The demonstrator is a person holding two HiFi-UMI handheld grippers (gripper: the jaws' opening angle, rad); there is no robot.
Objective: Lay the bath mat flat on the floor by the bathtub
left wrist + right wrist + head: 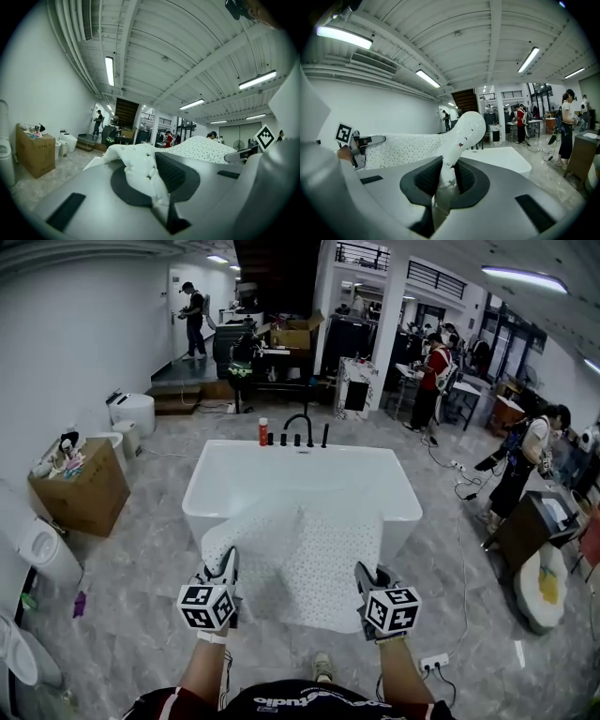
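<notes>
– Mat position?
– At 12 o'clock the white bath mat (298, 563), limp and peppered with small holes, hangs spread between both tools. It covers the near wall of the white, round-cornered bathtub (214, 486). Whether it touches the rim I cannot tell.
– Grip?
– The left gripper (229, 568) pinches its 9 o'clock corner and the right gripper (360, 576) its 3 o'clock corner, each bunching the edge.
– Room?
– Grey marbled floor (141, 606) lies bare at the tub's 9 and 3 o'clock. A cardboard box (84, 493) stands well apart at 9, a power strip (433, 662) at 5.
– Writing?
– The shirt (291, 701) print is too blurred to read.
</notes>
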